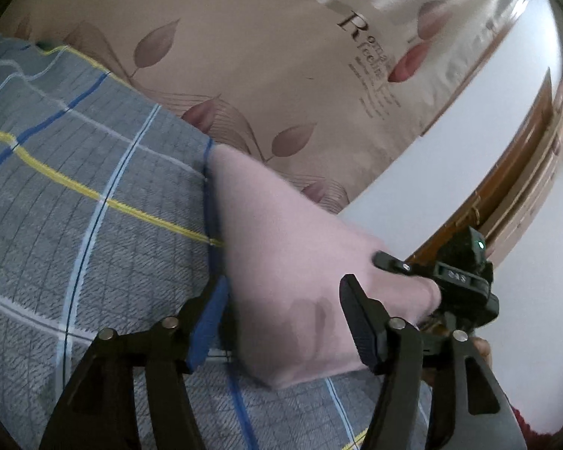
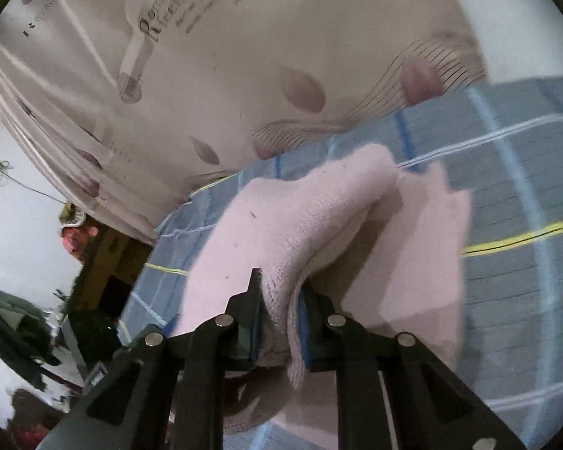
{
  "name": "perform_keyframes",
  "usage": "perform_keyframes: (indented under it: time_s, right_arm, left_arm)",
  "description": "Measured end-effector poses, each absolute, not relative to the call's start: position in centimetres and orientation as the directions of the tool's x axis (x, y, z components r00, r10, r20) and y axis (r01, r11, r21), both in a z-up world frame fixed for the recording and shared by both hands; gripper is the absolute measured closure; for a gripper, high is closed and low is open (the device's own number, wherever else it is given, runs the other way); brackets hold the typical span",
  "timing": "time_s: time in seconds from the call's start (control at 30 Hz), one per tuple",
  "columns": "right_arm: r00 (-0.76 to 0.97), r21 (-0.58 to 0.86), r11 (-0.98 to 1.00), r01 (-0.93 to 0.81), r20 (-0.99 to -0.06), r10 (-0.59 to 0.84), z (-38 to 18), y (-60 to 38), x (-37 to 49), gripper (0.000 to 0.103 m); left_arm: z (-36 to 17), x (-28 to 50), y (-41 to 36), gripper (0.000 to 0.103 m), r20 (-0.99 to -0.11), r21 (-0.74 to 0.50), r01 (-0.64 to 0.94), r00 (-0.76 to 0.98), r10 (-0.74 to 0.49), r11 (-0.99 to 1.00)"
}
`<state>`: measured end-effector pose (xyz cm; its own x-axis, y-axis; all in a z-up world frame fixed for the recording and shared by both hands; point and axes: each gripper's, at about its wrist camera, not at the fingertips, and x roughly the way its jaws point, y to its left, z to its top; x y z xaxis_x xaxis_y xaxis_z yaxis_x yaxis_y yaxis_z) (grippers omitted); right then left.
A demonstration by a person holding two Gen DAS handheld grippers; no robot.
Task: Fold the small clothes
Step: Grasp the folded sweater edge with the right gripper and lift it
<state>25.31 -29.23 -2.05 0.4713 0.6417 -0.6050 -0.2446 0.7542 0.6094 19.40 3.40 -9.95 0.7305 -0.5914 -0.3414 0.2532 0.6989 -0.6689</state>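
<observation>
On the bed, over a grey checked bedcover [image 1: 75, 195] with blue, yellow and white lines, lies the pink garment [image 1: 281, 262], a small knitted piece. One part of it rests flat on the cover, and another part is raised in a soft ridge that runs up to the right gripper [image 2: 279, 315]. That gripper's jaws are closed tight on a bunched edge of the pink knit, so the cloth is pinched between them and lifted a little. The left gripper [image 1: 281, 322] has its jaws about half open on either side of the flat pink part; they press on nothing, and I judge it holds nothing. The fold seems to be at its beginning or middle: one edge is taken up but not yet laid over, and no tidy folded shape is seen. What is left, I think, is to carry the edge across, flatten it, and perhaps fold again. Behind the bed hangs a beige curtain [image 1: 281, 56] with leaf prints and some lettering. Beside it there is a white wall [image 1: 469, 142] and a brown wooden frame [image 1: 514, 172].
</observation>
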Motion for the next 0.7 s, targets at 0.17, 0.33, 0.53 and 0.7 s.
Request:
perform_keyframes:
  time_s: [0.17, 0.33, 0.53, 0.7]
  right_arm:
    - [0.507, 0.623, 0.764, -0.169, -0.610, 0.610, -3.1, -33.9, 23.8, 0.089]
    - [0.487, 0.703, 0.701, -0.125, -0.572, 0.660, -6.4, -35.7, 23.5, 0.088]
    - [0.490, 0.707, 0.686, -0.171, -0.543, 0.682, -5.5, -33.7, 24.6, 0.088]
    - [0.452, 0.680, 0.713, -0.170, -0.589, 0.670, -7.2, -33.3, 24.5, 0.089]
  left_arm:
    - [-9.5, 19.6, 2.8, 0.039, -0.358, -0.652, 0.257, 0.725, -0.588, 0.714]
    - [-9.4, 19.8, 2.6, 0.037, -0.367, -0.647, 0.250, 0.726, -0.582, 0.720]
    - [-9.5, 19.8, 2.6, 0.037, -0.372, -0.648, 0.244, 0.725, -0.580, 0.721]
    - [-8.6, 19.0, 1.6, 0.037, -0.372, -0.622, 0.344, 0.660, -0.652, 0.703]
